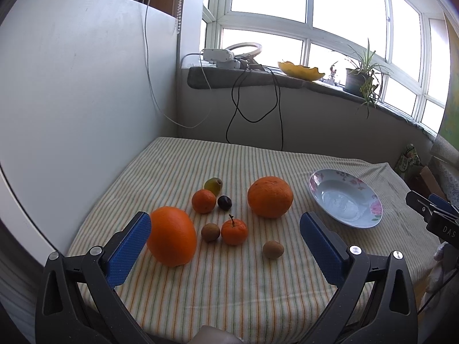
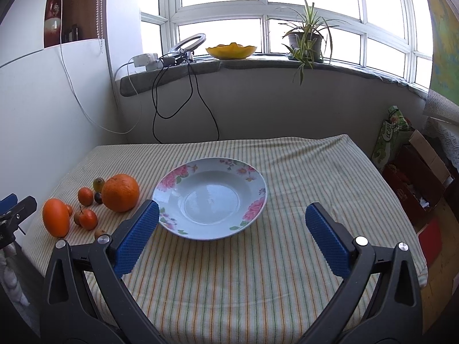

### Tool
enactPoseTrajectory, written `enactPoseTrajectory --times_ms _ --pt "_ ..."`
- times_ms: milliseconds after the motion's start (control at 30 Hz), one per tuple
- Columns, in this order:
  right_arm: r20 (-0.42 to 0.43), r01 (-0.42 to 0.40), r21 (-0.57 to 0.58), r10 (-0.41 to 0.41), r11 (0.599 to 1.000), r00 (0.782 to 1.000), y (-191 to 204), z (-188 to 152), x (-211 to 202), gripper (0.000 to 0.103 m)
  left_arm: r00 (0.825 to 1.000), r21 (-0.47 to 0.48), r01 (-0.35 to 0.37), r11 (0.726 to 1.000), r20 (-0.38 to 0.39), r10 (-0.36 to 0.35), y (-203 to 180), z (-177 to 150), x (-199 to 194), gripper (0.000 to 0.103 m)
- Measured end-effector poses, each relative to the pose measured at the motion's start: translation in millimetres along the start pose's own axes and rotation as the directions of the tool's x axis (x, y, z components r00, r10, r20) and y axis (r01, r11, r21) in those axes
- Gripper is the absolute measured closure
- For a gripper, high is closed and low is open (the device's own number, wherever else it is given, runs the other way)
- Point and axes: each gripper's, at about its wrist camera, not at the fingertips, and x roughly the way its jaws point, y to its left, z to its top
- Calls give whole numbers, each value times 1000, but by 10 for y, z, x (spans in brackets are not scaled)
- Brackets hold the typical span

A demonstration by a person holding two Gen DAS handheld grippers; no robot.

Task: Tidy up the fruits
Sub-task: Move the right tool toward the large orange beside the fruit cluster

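Note:
Several fruits lie on the striped tablecloth (image 1: 229,281): a smooth orange (image 1: 172,236) nearest, a big rough orange (image 1: 270,197), two tangerines (image 1: 234,231) (image 1: 203,201), a dark plum (image 1: 224,202), a green fruit (image 1: 213,185) and two small brown fruits (image 1: 210,232) (image 1: 273,249). My left gripper (image 1: 225,236) is open above them, its left pad beside the smooth orange. An empty floral plate (image 2: 183,183) sits mid-table. My right gripper (image 2: 231,229) hangs open just in front of the plate, holding nothing. The fruits (image 2: 120,192) lie left of the plate.
A white panel (image 1: 71,86) walls the table's left side. Cables (image 2: 172,97) hang from the windowsill, which carries a yellow bowl (image 2: 231,51) and a potted plant (image 2: 307,43). Boxes (image 2: 416,183) stand on the floor beyond the table's right edge.

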Motion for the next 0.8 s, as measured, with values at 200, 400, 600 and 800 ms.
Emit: enactPoseTrajectory --times_ms 200,400,600,800 --pt "-8 -90 -21 90 996 996 232 91 61 0 999 -60 -25 998 -32 23 290 -33 70 0" --pt "-59 -179 -52 176 983 983 492 103 162 0 997 -108 -45 993 -73 37 589 -100 122 0" --pt "-117 -295 -61 287 953 951 814 95 250 0 994 -159 -37 987 -104 21 811 -188 169 1" --pt "-203 -419 -41 403 907 893 1135 108 366 0 991 -204 -5 979 -134 -23 936 -281 236 6"
